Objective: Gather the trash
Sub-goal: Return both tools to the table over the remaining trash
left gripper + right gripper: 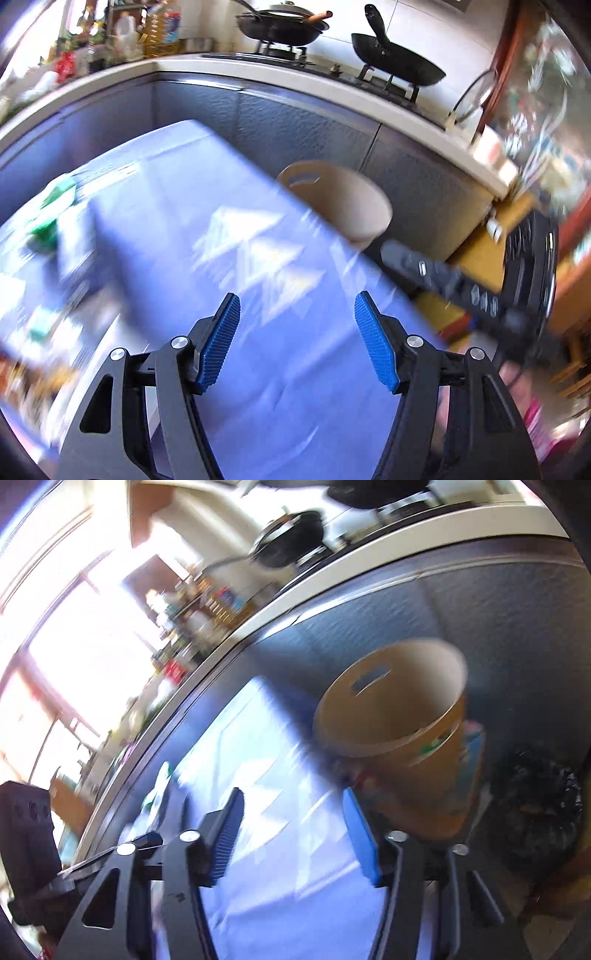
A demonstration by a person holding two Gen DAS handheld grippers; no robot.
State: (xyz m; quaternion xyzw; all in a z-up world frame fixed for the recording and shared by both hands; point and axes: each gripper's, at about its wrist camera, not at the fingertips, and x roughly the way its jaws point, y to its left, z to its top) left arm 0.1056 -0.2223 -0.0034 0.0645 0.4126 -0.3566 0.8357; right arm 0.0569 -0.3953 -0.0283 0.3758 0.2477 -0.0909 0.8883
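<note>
We see the tan bin [402,738] standing upright past the blue counter [258,258], mouth up; our left tongs [297,314] and right tongs [291,812] are both apart, holding nothing.

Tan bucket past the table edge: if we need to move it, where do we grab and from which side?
Grip the tan bucket at its rim, beside the slot handle cut-out. Come from above: it stands upright with the mouth open, and the wall looks too wide to span, so pinch the thin rim, one pad inside, one outside.
</note>
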